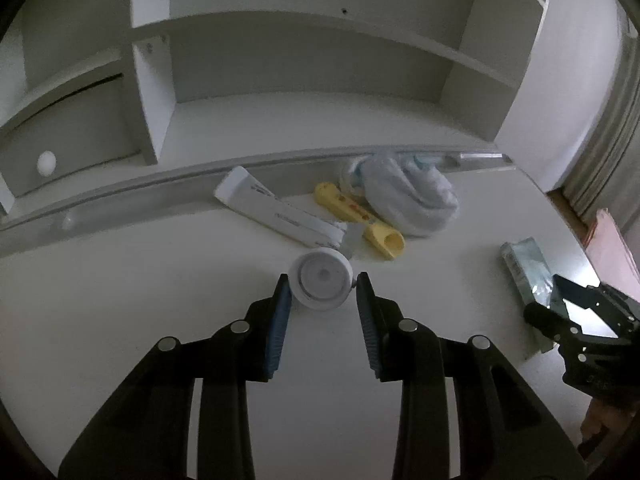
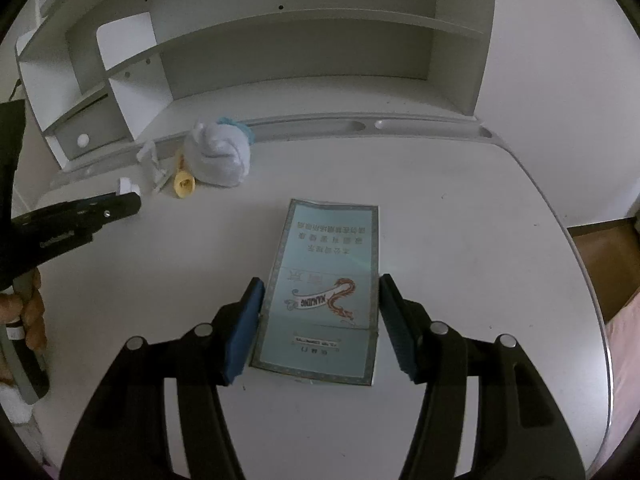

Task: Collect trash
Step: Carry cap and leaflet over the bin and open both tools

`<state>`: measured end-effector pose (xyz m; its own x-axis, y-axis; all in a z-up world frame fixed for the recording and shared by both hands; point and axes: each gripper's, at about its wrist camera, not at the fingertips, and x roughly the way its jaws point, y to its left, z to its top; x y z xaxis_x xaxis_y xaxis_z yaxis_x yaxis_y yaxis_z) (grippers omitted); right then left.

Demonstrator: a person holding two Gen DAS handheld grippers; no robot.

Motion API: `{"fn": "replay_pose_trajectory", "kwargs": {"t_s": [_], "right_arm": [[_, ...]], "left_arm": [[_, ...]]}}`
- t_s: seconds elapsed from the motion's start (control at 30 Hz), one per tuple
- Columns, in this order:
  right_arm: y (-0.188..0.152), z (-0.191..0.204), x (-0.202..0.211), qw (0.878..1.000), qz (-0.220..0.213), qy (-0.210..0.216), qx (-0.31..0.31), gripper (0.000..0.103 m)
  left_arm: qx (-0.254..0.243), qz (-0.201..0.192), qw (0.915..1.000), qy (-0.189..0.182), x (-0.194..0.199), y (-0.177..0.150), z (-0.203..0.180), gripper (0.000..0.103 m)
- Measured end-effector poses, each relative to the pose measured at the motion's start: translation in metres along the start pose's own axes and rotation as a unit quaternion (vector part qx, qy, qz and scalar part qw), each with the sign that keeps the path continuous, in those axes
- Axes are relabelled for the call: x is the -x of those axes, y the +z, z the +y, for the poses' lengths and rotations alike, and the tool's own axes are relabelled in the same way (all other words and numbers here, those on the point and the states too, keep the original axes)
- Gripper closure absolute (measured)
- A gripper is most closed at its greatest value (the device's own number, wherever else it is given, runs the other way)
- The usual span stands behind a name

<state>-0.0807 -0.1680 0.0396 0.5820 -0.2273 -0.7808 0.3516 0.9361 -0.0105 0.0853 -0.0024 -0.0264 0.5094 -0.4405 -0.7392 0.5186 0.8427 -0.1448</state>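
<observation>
A small white round container [image 1: 322, 284] lies on its side on the white desk [image 1: 160, 280], its circular end facing the left wrist camera. My left gripper [image 1: 323, 280] is shut on it, blue pads pressing both sides. It also shows in the right wrist view as the white container [image 2: 126, 188] at the tip of the left gripper [image 2: 128, 200]. A flat light-blue carton [image 2: 320, 292] with a dragon print lies between the fingers of my right gripper [image 2: 322, 280], whose pads meet its long edges. From the left wrist camera, the right gripper [image 1: 560, 308] sits over the carton [image 1: 524, 268].
Behind the container lie a long white box [image 1: 276, 212], a yellow tube [image 1: 360, 220] and a white-and-blue bundle [image 1: 404, 196]. A white shelf unit [image 1: 304, 60] with a knobbed drawer [image 1: 46, 163] lines the back. The desk's curved edge [image 2: 592, 300] runs at right.
</observation>
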Motion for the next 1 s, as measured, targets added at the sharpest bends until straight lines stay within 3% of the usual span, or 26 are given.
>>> {"fn": "replay_pose_trajectory", "kwargs": {"t_s": [0.53, 1.0], "right_arm": [[0.0, -0.01, -0.003, 1.0, 0.005, -0.004, -0.029, 0.045], [0.0, -0.008, -0.004, 1.0, 0.008, -0.009, -0.016, 0.045]], "left_arm": [[0.011, -0.009, 0.9998, -0.01, 0.007, -0.002, 0.009, 0.071], [0.011, -0.008, 0.9998, -0.014, 0.004, -0.001, 0.008, 0.07]]}}
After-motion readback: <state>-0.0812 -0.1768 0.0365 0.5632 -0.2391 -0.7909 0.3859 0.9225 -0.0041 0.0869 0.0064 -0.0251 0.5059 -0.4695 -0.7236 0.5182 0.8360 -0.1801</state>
